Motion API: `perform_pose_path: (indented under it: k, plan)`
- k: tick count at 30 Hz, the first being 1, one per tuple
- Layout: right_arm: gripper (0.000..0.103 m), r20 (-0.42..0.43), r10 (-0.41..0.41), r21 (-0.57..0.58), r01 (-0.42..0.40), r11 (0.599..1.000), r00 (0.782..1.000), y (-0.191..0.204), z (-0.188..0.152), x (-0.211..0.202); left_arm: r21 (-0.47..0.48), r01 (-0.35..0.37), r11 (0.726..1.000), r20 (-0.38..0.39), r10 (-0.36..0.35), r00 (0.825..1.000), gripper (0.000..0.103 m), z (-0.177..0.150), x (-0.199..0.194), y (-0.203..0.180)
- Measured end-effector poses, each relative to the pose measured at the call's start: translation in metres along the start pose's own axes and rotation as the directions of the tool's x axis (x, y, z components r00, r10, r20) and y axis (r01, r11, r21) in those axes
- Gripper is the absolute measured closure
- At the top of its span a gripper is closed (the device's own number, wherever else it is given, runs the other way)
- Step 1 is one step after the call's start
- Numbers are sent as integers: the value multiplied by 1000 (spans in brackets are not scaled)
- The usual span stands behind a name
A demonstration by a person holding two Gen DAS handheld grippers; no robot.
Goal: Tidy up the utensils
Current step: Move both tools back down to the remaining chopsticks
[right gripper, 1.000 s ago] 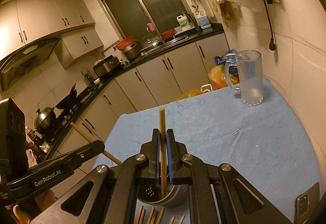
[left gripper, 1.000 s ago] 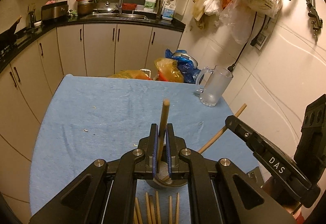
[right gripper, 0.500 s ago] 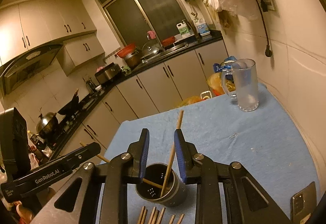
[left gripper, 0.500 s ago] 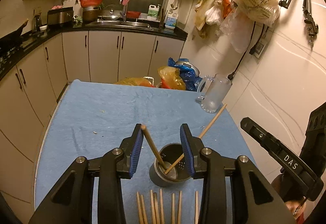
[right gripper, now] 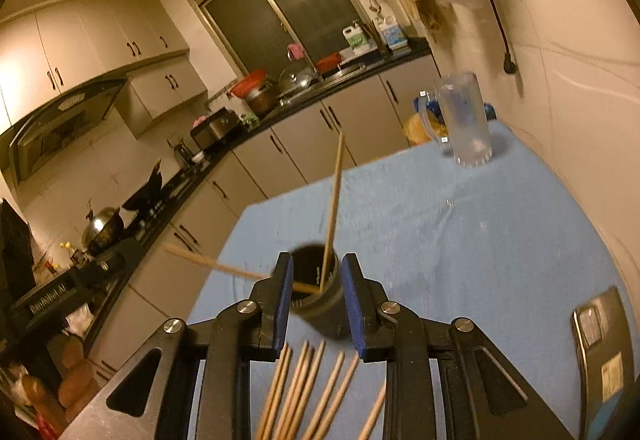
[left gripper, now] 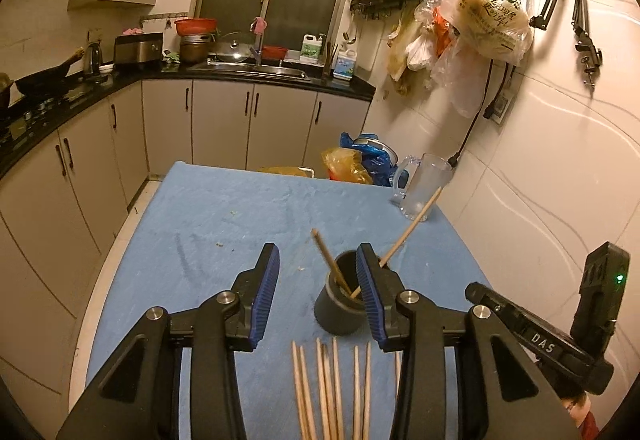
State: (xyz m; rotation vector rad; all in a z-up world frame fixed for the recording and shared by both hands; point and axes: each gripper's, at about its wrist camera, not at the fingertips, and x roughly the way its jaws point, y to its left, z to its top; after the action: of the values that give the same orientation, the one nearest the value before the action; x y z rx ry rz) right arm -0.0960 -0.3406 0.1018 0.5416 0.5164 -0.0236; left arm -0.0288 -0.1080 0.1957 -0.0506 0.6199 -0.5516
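Observation:
A dark metal utensil cup (left gripper: 338, 304) (right gripper: 320, 300) stands on the blue tablecloth (left gripper: 208, 224). Two wooden chopsticks lean in it, one to the left (left gripper: 330, 260) and one to the right (left gripper: 412, 226). Both also show in the right wrist view (right gripper: 333, 207). Several loose chopsticks (left gripper: 332, 388) (right gripper: 308, 392) lie side by side in front of the cup. My left gripper (left gripper: 318, 292) is open and empty, just left of the cup. My right gripper (right gripper: 316, 304) is open and empty, with the cup seen between its fingers.
A glass mug (left gripper: 424, 185) (right gripper: 466, 123) stands at the table's far right corner by the tiled wall. A phone (right gripper: 600, 352) lies at the near right. Plastic bags (left gripper: 360, 159) sit behind the table. Kitchen cabinets run along the left.
Both grippers were shut on a chopstick each above the cup. They opened, the chopsticks dropped into the cup, and both grippers have drawn back and up.

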Motion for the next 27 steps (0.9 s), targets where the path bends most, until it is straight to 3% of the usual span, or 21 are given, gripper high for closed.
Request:
perform_pose_path:
  k: [3,9,15,20,27]
  plan:
    - [76,-28,-13,3,14,1000,1000,-4,-15,-2,-3,-2,1000,-13,2,1000,62,-16,-7,8]
    - [76,-113,-26,28,30,999,993,-22,-45,2,-42,-19,999,-135,14,991,62,-71,6,32]
    - [76,-195,-53,63,67,996,979,-38,-77,9,-86,-27,996,-302,-1,953,62,-130,36,44]
    - [76,-245,-88,53,104,993,966,-45,-93,15,-61,-17,998,-367,-7,930,62,-148,52,38]
    - [76,-268,-83,52,100,994,960,-43,-99,21,-45,10,999,-442,-29,897,84,-143,88,31]
